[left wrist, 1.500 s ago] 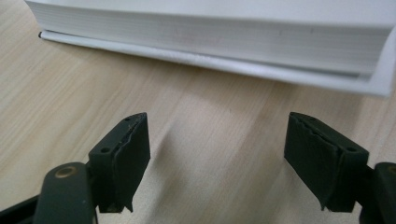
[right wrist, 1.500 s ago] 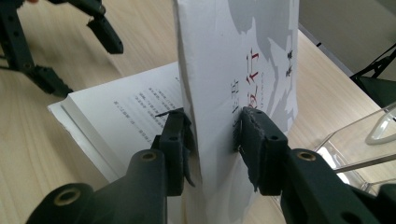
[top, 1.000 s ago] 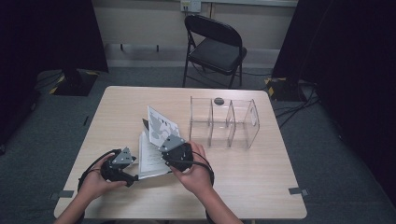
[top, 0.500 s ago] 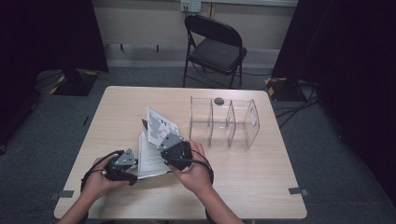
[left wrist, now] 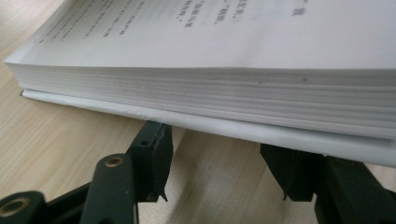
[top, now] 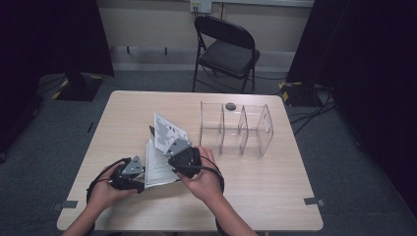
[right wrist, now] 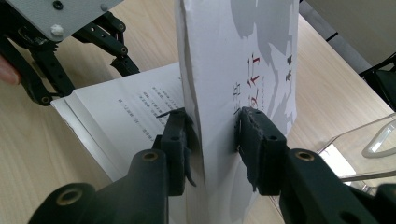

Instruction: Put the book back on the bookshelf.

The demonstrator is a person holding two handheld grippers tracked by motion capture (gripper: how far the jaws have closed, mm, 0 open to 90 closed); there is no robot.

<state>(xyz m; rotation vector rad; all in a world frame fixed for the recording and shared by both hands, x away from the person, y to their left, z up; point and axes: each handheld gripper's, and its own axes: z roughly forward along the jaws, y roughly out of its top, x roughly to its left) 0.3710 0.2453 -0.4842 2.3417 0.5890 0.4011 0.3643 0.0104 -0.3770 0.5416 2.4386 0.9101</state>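
Holding the book (top: 158,164) open near the front edge of the surface (top: 275,196), the right tool (top: 173,153) pinches the lifted cover (top: 167,132) upright, while the left tool (top: 140,173) sits at the book's left edge; a clear divider rack (top: 236,129) stands right of the book, a chair (top: 226,46) beyond.

Left gripper view: jaws half-wide, just closing, straddle beneath the page block (left wrist: 224,93), not pressing.

Right gripper view: pads clamp the cover (right wrist: 243,70); the left tool (right wrist: 120,63) waits at the book's far edge.
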